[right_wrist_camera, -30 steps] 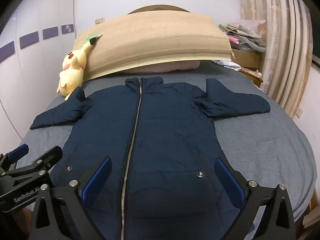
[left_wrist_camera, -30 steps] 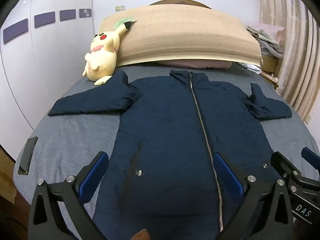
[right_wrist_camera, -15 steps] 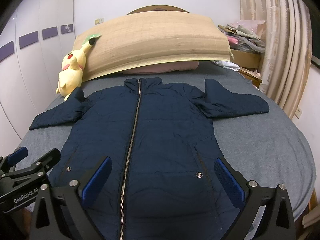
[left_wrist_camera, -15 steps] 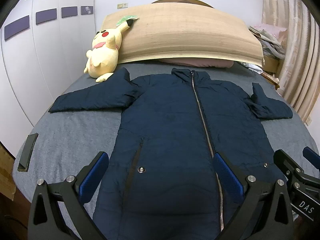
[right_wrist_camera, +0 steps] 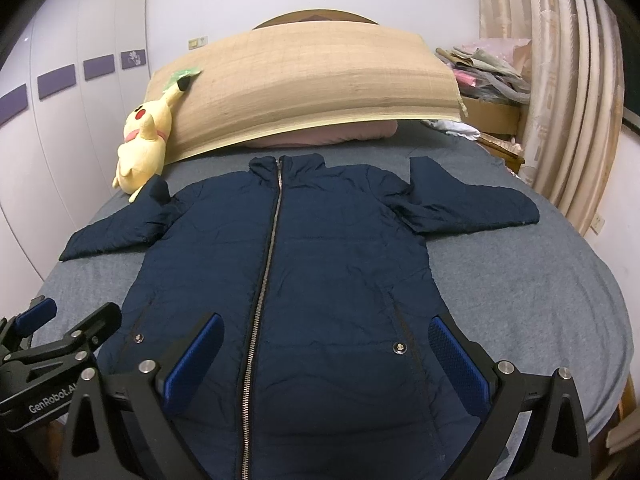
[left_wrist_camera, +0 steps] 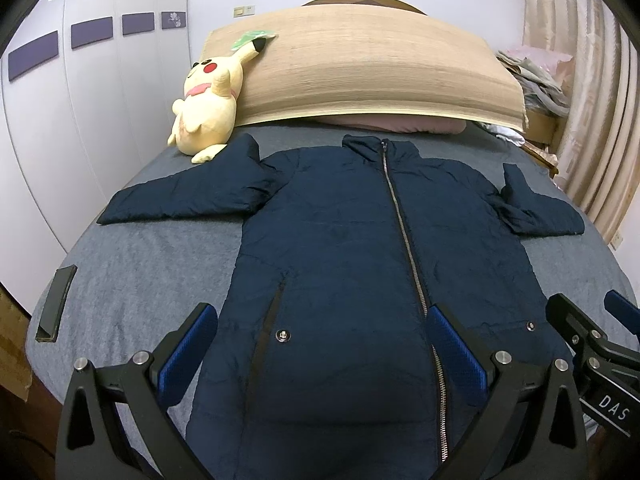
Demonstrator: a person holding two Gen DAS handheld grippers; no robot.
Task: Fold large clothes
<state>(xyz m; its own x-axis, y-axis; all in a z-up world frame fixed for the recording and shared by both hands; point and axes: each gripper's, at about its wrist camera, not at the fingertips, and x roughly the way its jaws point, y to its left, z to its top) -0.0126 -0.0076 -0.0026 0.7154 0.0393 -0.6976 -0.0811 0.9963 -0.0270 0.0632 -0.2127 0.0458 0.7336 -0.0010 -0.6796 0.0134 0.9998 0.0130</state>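
Note:
A navy zip-up jacket [left_wrist_camera: 344,240] [right_wrist_camera: 320,264] lies flat and face up on the grey bed [left_wrist_camera: 140,264] [right_wrist_camera: 540,280], zipped, collar toward the headboard, both sleeves spread sideways. My left gripper [left_wrist_camera: 320,344] hovers open above the jacket's lower left half, its blue pads wide apart and nothing between them. Over the lower right half my right gripper [right_wrist_camera: 326,348] is open too and holds nothing. Each gripper appears at the edge of the other's view: the right gripper [left_wrist_camera: 588,328] and the left gripper [right_wrist_camera: 60,332].
A yellow plush toy [left_wrist_camera: 208,108] [right_wrist_camera: 144,148] leans at the bed's head left, by a tan rolled mat [left_wrist_camera: 372,76] over a pink pillow. A dark flat object [left_wrist_camera: 56,304] lies near the bed's left edge. Curtains [right_wrist_camera: 560,92] and piled clothes stand on the right.
Both views have tilted up and eased back slightly, so the jacket sits lower in frame. The jacket has not moved, and both grippers stay open.

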